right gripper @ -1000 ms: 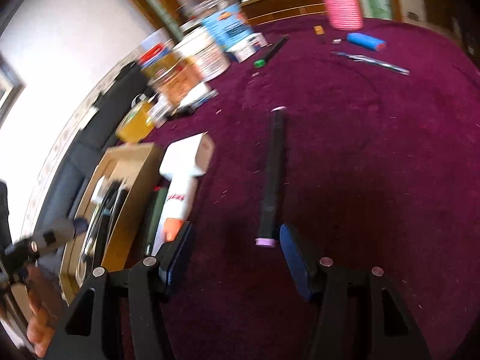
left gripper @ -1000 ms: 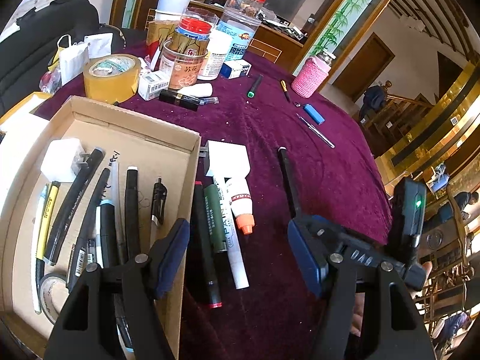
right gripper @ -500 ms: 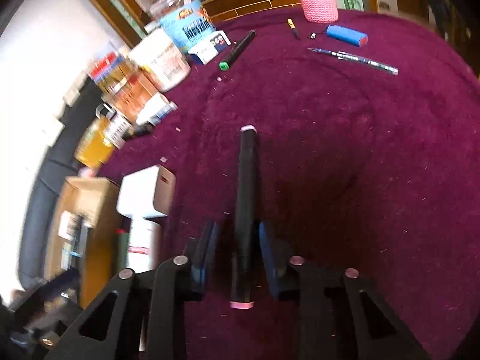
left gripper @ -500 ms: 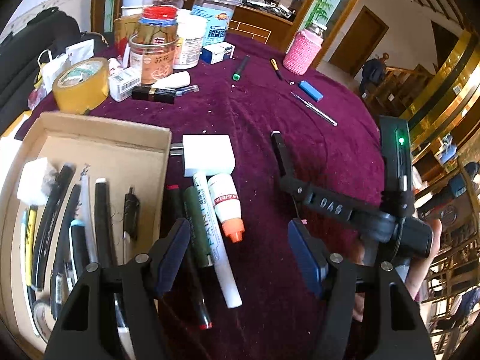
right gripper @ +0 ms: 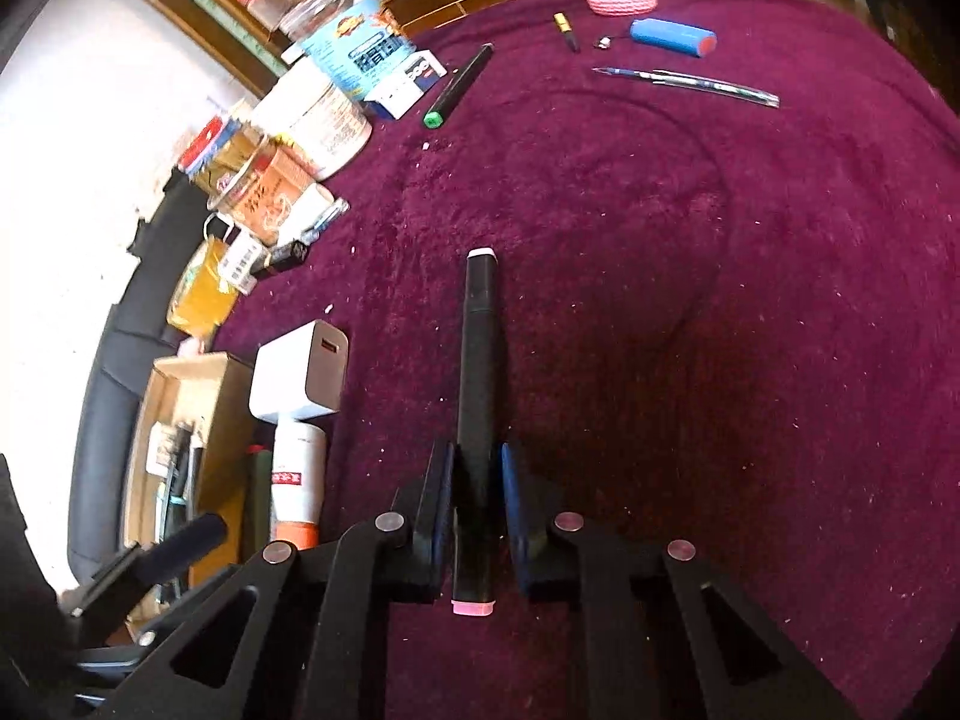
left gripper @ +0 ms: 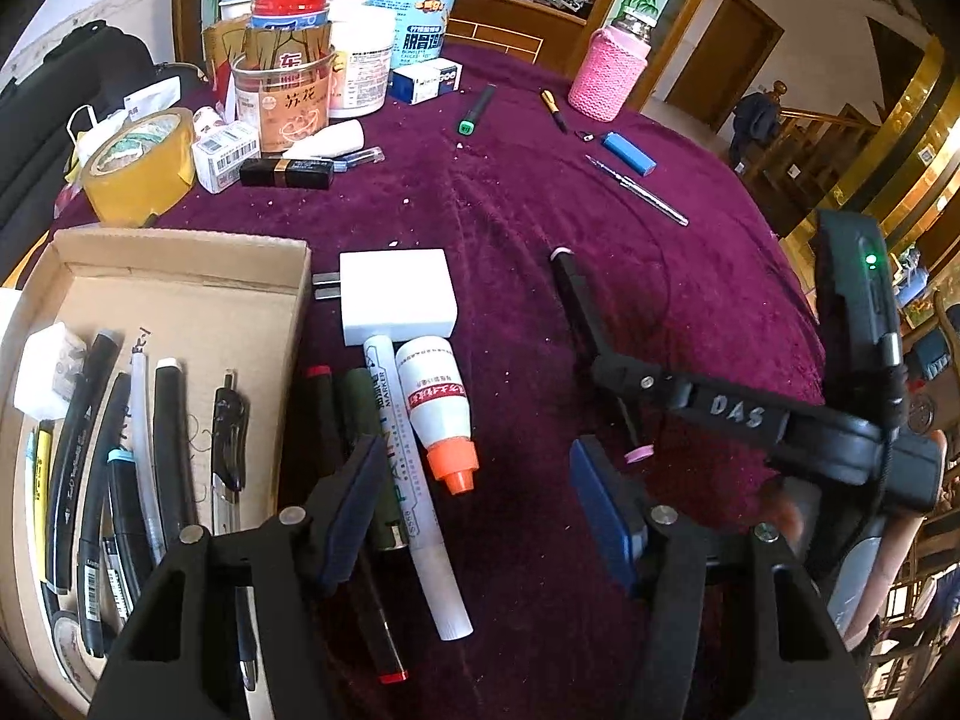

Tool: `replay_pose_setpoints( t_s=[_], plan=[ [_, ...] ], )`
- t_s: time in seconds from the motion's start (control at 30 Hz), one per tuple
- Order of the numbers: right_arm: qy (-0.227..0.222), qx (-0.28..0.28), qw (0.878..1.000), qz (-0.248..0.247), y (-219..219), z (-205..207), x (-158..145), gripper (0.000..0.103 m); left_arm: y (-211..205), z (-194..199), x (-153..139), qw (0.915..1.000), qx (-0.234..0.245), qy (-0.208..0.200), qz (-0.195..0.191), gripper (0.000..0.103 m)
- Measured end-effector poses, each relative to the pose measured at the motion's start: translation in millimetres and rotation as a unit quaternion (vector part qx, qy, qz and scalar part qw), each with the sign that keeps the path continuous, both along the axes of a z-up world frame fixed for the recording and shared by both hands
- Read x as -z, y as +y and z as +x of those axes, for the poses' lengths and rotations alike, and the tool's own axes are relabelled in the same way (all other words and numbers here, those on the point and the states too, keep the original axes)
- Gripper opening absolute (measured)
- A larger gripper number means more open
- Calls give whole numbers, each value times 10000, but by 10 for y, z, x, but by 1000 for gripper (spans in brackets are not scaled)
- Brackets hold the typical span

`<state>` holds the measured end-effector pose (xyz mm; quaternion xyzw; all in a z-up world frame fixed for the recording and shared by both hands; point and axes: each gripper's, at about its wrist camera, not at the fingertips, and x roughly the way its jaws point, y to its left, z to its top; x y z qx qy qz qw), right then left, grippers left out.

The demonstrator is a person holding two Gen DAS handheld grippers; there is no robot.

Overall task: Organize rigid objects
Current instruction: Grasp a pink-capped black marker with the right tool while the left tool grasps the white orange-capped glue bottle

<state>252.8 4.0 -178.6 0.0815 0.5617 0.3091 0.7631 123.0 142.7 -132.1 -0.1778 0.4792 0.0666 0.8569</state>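
My right gripper [right gripper: 474,474] is shut on a black marker [right gripper: 478,372] with a pink end cap, lying along the purple cloth; it also shows in the left wrist view [left gripper: 579,306]. My left gripper [left gripper: 474,498] is open and empty above a row of markers [left gripper: 396,450] and a white bottle with an orange cap [left gripper: 438,408] beside a cardboard box [left gripper: 180,294] that holds several pens. A white charger [left gripper: 396,294] lies just beyond the row.
At the back stand jars [left gripper: 282,90], a tape roll [left gripper: 135,165], small boxes and a pink-sleeved bottle [left gripper: 606,78]. A green-capped marker [left gripper: 474,111], a blue lighter [left gripper: 627,153] and a pen [left gripper: 636,189] lie on the cloth farther off.
My right gripper has moved over the black marker and shut on it. My left gripper has drifted a little forward over the row of markers and stays open.
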Motion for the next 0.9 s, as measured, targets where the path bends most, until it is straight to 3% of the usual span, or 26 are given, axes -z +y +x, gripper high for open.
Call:
replay_pose_setpoints(
  t_s=[0.3, 0.57, 0.67, 0.77, 0.83, 0.9],
  plan=[
    [66, 165, 9998, -102, -22, 15, 25, 15, -18, 115, 94, 9999, 66, 140, -11, 59],
    [112, 197, 9997, -95, -25, 17, 32, 15, -66, 417, 198, 9986, 63, 371, 369, 54],
    [114, 198, 9997, -101, -19, 23, 36, 15, -76, 508, 249, 9964, 11, 477, 701, 44],
    [132, 209, 9996, -98, -26, 32, 41, 15, -54, 564, 308, 9961, 7, 591, 660, 39],
    [139, 212, 9996, -98, -31, 35, 42, 16, -14, 596, 395, 9955, -11, 742, 586, 27],
    [132, 208, 9996, -108, -30, 34, 40, 16, 6, 584, 386, 9959, -47, 689, 579, 27]
  ],
)
